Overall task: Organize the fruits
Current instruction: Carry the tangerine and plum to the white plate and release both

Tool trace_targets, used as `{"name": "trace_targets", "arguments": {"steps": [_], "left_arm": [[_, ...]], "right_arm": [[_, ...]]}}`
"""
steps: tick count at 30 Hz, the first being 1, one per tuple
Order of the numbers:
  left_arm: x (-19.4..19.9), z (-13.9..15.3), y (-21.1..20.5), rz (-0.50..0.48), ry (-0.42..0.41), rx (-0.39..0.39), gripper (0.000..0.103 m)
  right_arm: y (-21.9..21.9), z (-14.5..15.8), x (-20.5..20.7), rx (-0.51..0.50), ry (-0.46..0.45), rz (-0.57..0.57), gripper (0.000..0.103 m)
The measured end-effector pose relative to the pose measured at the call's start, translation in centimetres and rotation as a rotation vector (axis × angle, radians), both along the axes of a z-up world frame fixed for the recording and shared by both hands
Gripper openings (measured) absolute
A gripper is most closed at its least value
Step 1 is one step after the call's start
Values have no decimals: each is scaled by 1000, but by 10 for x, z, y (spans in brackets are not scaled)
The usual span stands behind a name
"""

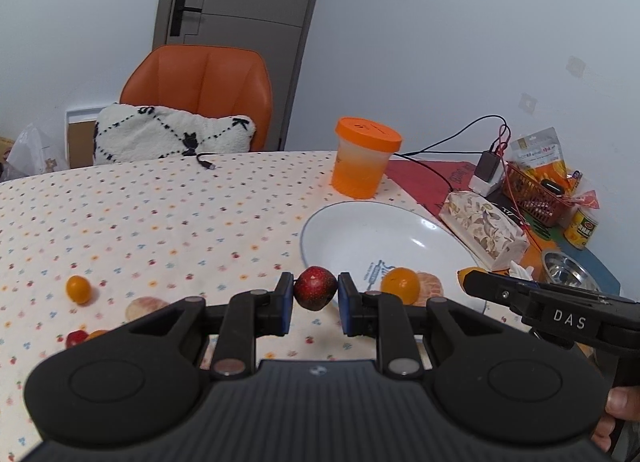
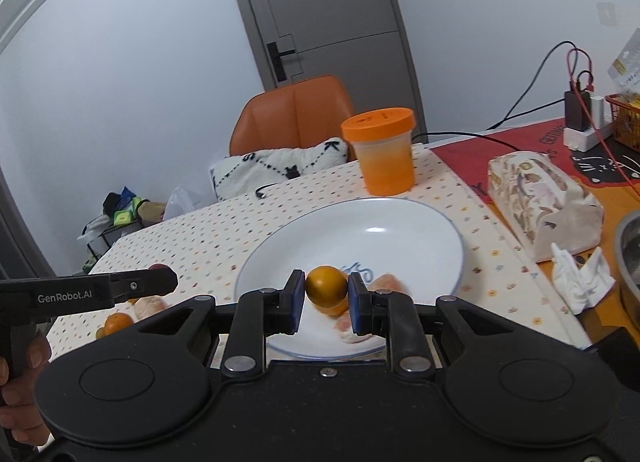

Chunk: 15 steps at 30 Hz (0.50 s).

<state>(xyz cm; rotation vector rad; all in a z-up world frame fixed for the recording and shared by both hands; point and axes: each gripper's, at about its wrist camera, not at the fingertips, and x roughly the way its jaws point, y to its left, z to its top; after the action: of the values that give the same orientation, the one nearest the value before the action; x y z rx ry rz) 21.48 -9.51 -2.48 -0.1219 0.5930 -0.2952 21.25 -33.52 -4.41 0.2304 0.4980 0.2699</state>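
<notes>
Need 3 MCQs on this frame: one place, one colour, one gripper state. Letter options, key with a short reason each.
1. Where is the white plate?
A. On the chair
B. On the dotted tablecloth
C. In the red basket

2. What colour is the lid of the tub?
A. Orange
B. Green
C. White

3. What does the left gripper hold?
A. Nothing
B. A tissue
C. A dark red fruit

Key: 1 B, the plate rests on the cloth; 2 A, the lid is orange; 3 C, its pads press on the red fruit.
</notes>
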Motion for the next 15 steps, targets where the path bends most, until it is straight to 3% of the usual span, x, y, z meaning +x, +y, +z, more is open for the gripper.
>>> {"name": "trace_targets", "arguments": {"steps": [15], "left_arm": [[25,-7,-39,-4,20,33,21]], "right_arm": [[-24,-14,19,38,10,-22,21]]}}
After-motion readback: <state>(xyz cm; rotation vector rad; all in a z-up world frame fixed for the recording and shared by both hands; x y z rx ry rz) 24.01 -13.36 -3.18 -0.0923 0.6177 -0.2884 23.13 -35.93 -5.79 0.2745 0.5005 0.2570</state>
